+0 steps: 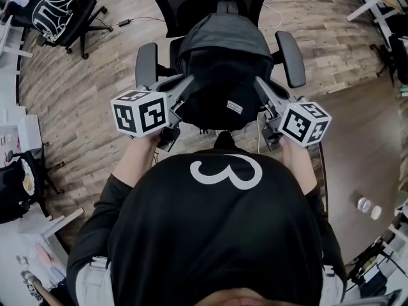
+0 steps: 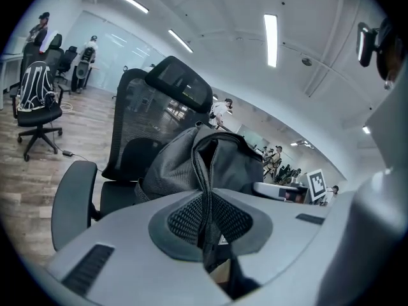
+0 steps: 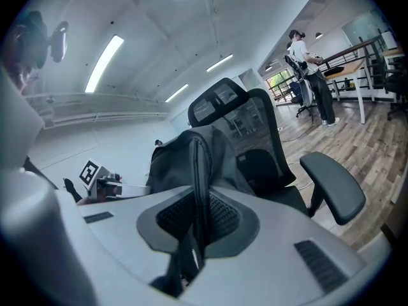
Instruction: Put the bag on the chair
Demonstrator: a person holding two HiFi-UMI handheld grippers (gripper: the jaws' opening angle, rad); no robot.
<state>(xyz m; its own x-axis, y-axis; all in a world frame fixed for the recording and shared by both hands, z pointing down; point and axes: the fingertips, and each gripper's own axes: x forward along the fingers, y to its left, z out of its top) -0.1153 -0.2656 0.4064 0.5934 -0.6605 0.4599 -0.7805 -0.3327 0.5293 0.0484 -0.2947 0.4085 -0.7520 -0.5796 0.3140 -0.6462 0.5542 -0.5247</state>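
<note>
A dark grey backpack (image 1: 223, 50) hangs over the seat of a black office chair (image 1: 290, 57), between its two armrests. Whether it rests on the seat I cannot tell. My left gripper (image 1: 186, 83) is shut on a strap at the bag's left side. My right gripper (image 1: 260, 83) is shut on a strap at its right side. In the left gripper view the strap (image 2: 205, 171) runs pinched between the jaws of the left gripper (image 2: 205, 203), with the bag (image 2: 236, 161) in front of the chair's mesh back (image 2: 137, 120). The right gripper view shows the right gripper (image 3: 197, 212) clamped on a strap of the bag (image 3: 175, 161).
Another office chair (image 1: 60, 14) with a backpack on it stands at the far left on the wooden floor. A plastic bottle (image 1: 368, 208) lies on the floor at the right. Desk legs (image 1: 370, 5) stand at the far right, and people stand in the background.
</note>
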